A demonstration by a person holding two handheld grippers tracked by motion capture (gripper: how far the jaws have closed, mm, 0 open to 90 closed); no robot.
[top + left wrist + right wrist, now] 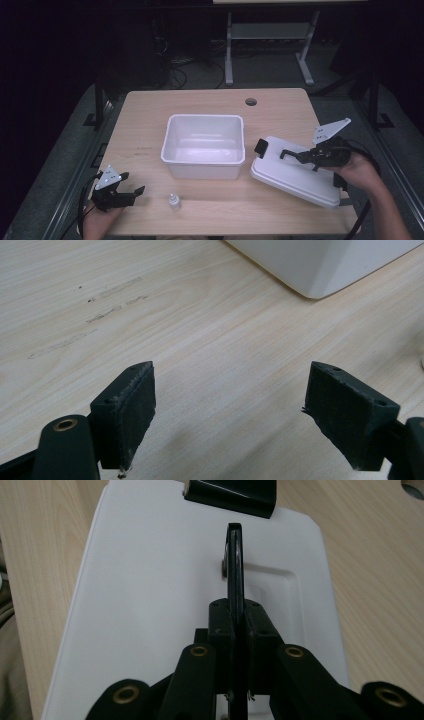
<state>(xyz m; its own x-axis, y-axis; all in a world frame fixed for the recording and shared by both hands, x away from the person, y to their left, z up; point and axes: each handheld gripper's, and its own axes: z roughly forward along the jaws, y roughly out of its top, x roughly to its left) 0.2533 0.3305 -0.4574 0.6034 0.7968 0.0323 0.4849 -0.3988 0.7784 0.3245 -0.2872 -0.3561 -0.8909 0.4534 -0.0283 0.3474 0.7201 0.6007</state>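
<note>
Two tools are at work: the right tool [235,630] pinches the black handle [234,565] of the white lid [295,172], which lies on the worktop [150,115] just right of the tub [204,145]. Left tool [232,415] is spread wide above bare wood, near a small bottle [173,201].

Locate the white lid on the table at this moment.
In the high view the white lid sits at the table's right, beside the white bin, its black handle clamped in the right gripper.

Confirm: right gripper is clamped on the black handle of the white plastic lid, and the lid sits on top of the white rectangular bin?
Not quite. The right gripper does clamp the black handle, but the white plastic lid lies tilted on the light wooden table right of the open white rectangular bin, per the high view.
</note>
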